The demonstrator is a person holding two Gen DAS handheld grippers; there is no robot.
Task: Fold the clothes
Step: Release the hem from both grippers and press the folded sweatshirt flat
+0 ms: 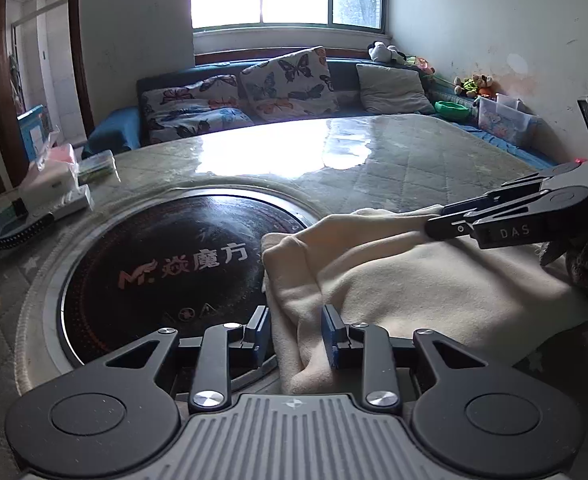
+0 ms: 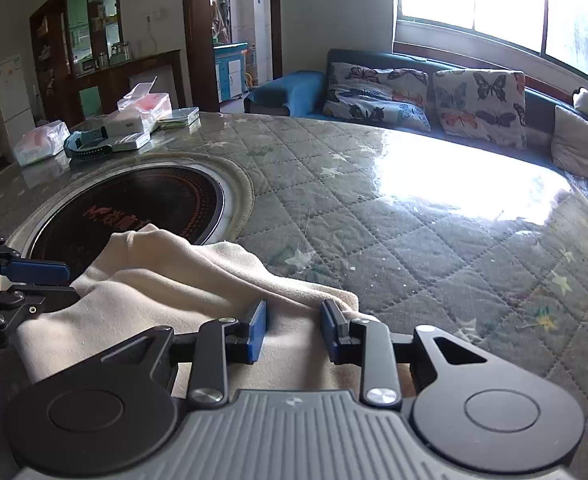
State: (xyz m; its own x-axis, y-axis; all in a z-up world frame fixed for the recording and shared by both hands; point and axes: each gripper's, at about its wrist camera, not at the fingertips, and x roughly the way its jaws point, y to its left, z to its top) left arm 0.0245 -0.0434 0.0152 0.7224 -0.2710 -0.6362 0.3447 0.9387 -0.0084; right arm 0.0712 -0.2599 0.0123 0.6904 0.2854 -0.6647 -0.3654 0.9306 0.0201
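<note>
A cream cloth lies bunched on the table, partly over the black round cooktop. My left gripper is open, its blue pads on either side of the cloth's near left edge. My right gripper is open over the cloth's right edge, pads astride a fold. The right gripper also shows in the left wrist view, low over the cloth's far side. The left gripper shows at the left of the right wrist view, with its jaws apart.
The round table has a quilted cover under glass. Tissue packs, boxes and a watch-like band sit at its far left. A sofa with butterfly cushions stands behind, under a window.
</note>
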